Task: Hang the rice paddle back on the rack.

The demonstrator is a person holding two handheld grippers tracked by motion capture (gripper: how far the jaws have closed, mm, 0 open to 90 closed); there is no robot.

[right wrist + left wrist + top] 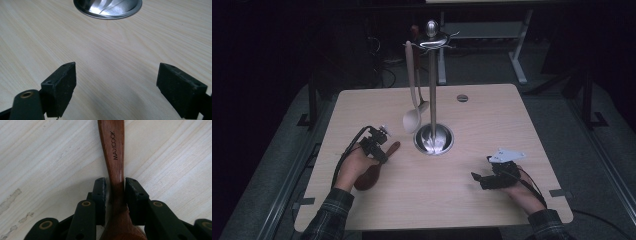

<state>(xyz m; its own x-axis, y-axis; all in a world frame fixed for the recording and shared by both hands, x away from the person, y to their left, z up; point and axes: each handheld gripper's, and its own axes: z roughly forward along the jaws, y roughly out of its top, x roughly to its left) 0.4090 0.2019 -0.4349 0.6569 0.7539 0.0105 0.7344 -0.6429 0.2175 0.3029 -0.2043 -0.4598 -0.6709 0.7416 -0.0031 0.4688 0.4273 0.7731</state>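
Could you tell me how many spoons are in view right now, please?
2, possibly more. A dark wooden spoon lies on the table with the left gripper around its neck. A pale spoon hangs from the metal stand; another may hang hidden behind it.

Both grippers, left gripper (384, 145) and right gripper (476, 176), are matte black with chunky blocky pads and brass-coloured pivot rivets. Black cables trail off each, the right one wears a pale grey three-cornered plate, and the sleeves are dark plaid.

Smooth, dark reddish wooden spoon (115, 157), faintly glossy, lies on the pale matt wood-grain table (50, 157). Black pads (100, 192) look matt, slightly rough. Polished metal stand (433, 138) gleams.
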